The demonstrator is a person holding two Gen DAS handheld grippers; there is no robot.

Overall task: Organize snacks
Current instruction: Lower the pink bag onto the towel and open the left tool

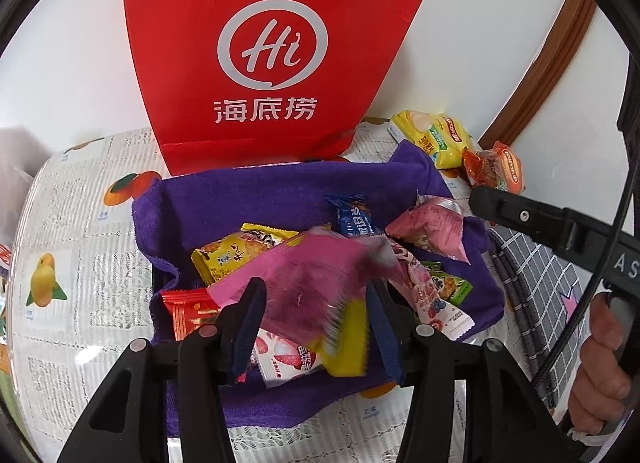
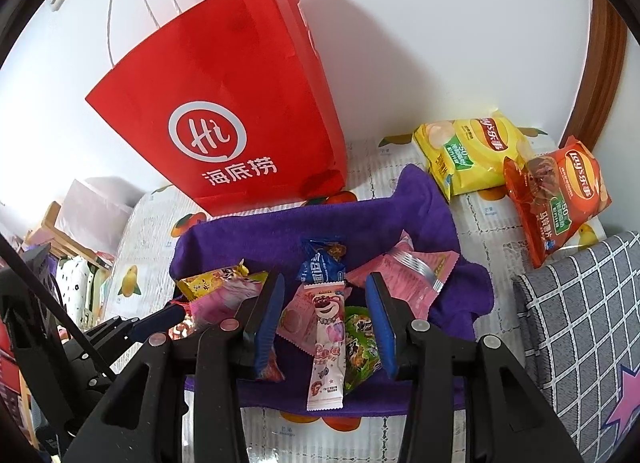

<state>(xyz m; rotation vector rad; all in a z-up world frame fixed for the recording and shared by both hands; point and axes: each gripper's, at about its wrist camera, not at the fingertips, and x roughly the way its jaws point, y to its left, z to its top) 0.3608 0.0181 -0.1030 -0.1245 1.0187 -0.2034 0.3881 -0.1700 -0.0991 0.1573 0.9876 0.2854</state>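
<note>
Left gripper (image 1: 316, 327): jaws spread, a blurred pink-and-yellow wrapper (image 1: 316, 283) between them; grip not discernible. Right gripper (image 2: 326, 323): jaws apart, empty, over a slim pink packet (image 2: 326, 347). Both above the crinkly foil snacks (image 2: 320, 263) heaped on a plush purple towel (image 2: 420, 215) mid-table. Red paper bag (image 2: 236, 95) at the far edge. The right view alone shows its string handles. Two glossy chip bags (image 2: 472, 151) occupy the far right corner.
</note>
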